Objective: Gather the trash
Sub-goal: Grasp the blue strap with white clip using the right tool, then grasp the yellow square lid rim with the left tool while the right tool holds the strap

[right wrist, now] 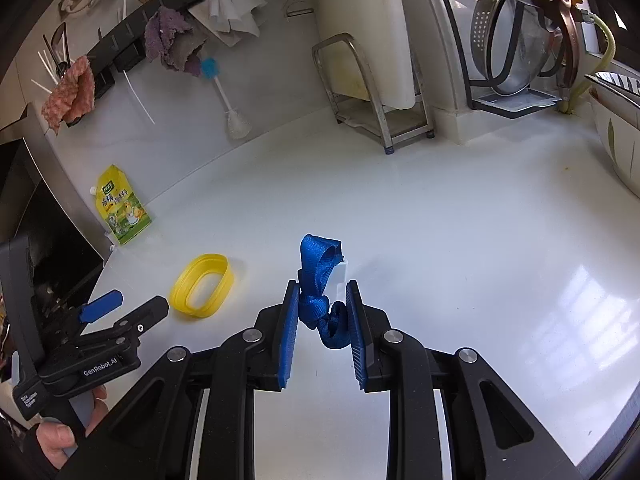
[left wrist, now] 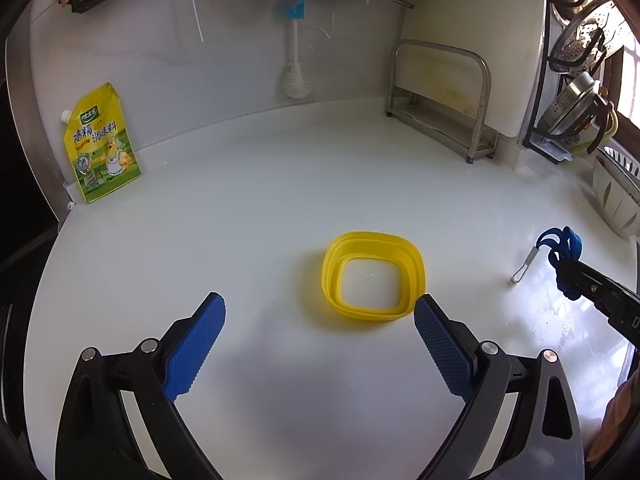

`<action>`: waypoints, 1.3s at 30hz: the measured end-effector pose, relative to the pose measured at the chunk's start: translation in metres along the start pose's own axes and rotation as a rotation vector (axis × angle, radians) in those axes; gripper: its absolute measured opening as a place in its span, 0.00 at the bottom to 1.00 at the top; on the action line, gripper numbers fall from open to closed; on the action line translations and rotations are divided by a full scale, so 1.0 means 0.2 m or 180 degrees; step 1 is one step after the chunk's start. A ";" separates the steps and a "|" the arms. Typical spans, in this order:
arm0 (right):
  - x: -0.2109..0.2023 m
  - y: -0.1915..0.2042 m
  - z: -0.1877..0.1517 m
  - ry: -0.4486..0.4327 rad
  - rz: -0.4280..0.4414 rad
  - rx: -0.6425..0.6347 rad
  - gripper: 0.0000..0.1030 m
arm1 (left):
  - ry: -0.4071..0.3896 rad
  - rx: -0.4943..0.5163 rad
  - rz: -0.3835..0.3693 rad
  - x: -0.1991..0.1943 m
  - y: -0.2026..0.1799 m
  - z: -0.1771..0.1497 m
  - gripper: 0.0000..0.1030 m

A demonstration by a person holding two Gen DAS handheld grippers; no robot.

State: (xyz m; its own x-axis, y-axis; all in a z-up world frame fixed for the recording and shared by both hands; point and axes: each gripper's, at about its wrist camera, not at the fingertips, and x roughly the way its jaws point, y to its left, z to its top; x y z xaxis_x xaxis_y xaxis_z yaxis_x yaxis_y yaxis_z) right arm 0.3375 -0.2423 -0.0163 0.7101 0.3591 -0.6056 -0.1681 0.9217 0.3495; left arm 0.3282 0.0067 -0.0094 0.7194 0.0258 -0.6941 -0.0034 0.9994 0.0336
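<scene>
Yellow seasoning pouch [left wrist: 102, 146] against wall, white brush [left wrist: 295, 76], steel rack [left wrist: 444, 96], strainers [right wrist: 516, 36]

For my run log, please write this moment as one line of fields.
left gripper: open, empty, near yellow ring | right gripper: shut on blue strap | counter: ring lies flat

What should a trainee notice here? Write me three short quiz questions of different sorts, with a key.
1. True or false: the left tool is closed on the yellow ring.
2. Which thing is gripped between the pads of the right tool? A. seasoning pouch B. blue strap C. dish brush
3. Fill in: the yellow ring lies flat on the white ____.

Key: 1. False; it stands wide open, with the ring just ahead of its fingers. 2. B. 3. counter.
</scene>
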 end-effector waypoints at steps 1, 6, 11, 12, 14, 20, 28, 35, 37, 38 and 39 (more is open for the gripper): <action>-0.01 -0.01 0.01 -0.0022 -0.0003 0.0041 0.22 | 0.0016 0.0024 -0.0001 0.01 -0.01 0.00 0.91; -0.04 -0.07 0.02 -0.0108 0.0029 0.0235 0.22 | 0.0189 0.0036 -0.0030 0.09 -0.05 0.02 0.91; -0.02 -0.10 0.03 -0.0028 0.0241 0.0436 0.22 | 0.0332 0.0056 -0.0147 0.15 -0.11 0.04 0.91; -0.02 -0.10 0.03 -0.0026 0.0241 0.0436 0.22 | 0.0353 0.0084 -0.0134 0.16 -0.13 0.05 0.91; -0.03 -0.09 0.03 -0.0029 0.0255 0.0432 0.22 | 0.0392 0.0141 -0.0076 0.19 -0.15 0.06 0.91; -0.03 -0.09 0.03 -0.0036 0.0272 0.0448 0.22 | 0.0552 0.0101 -0.0051 0.29 -0.16 0.09 0.91; -0.01 -0.08 0.02 -0.0005 0.0233 0.0405 0.22 | 0.0562 0.0034 -0.0195 0.30 -0.14 0.10 0.66; -0.01 -0.06 0.02 -0.0009 0.0191 0.0341 0.22 | 0.0233 0.0019 -0.0180 0.15 -0.11 0.07 0.65; -0.03 -0.05 0.00 -0.0040 0.0160 0.0295 0.22 | 0.0136 0.0041 -0.0166 0.07 -0.11 0.05 0.65; -0.05 -0.03 -0.01 -0.0056 0.0142 0.0262 0.22 | 0.0067 0.0054 -0.0164 0.02 -0.11 0.04 0.65; -0.07 -0.02 -0.02 -0.0078 0.0144 0.0220 0.22 | -0.0004 0.0073 -0.0144 -0.03 -0.10 0.02 0.65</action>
State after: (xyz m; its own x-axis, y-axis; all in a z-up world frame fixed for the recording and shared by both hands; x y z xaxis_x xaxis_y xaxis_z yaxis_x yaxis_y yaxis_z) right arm 0.3251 -0.2506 -0.0120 0.7195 0.3957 -0.5707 -0.1533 0.8920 0.4252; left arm 0.3268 -0.0140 -0.0029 0.7194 -0.0196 -0.6943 0.0451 0.9988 0.0186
